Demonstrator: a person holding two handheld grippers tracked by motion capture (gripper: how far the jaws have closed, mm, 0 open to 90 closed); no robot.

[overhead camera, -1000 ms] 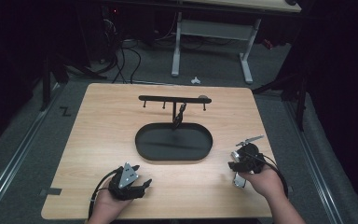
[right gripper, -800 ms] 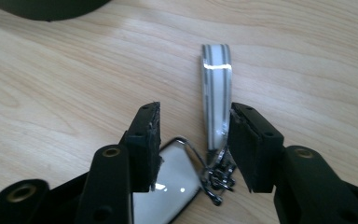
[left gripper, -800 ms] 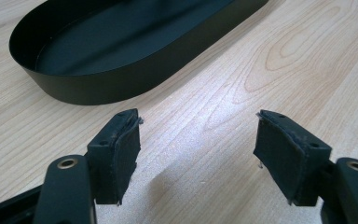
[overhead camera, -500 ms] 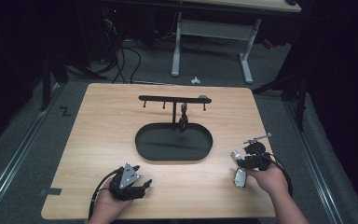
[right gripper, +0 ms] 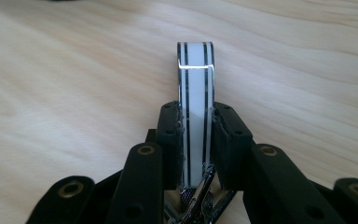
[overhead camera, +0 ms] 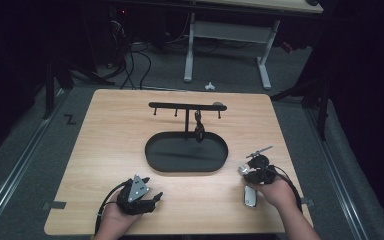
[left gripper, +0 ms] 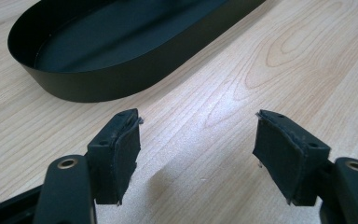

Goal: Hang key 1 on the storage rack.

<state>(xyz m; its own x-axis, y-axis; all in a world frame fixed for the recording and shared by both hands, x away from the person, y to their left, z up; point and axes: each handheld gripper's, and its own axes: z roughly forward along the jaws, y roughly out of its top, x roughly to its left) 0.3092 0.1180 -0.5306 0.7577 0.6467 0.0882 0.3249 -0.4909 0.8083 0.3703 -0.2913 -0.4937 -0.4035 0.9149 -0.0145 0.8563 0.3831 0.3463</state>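
A white strap with black stripes, with a metal clasp at its near end, lies on the wooden table. My right gripper is shut on it, and its jaws have just been closing, so both pads now press the strap's sides. In the high view the strap pokes out of the right gripper near the table's front right. My left gripper rests at the front left, its pads apart over bare wood with nothing between them.
A black oval tray sits mid-table, with its rim just ahead of the left gripper. Behind it stands a black hook rack with a dark item hanging from one hook. A white desk frame stands on the floor beyond.
My right gripper has sunk toward the table and shifted slightly left, closing its jaws on the strap. The left hand has kept still.
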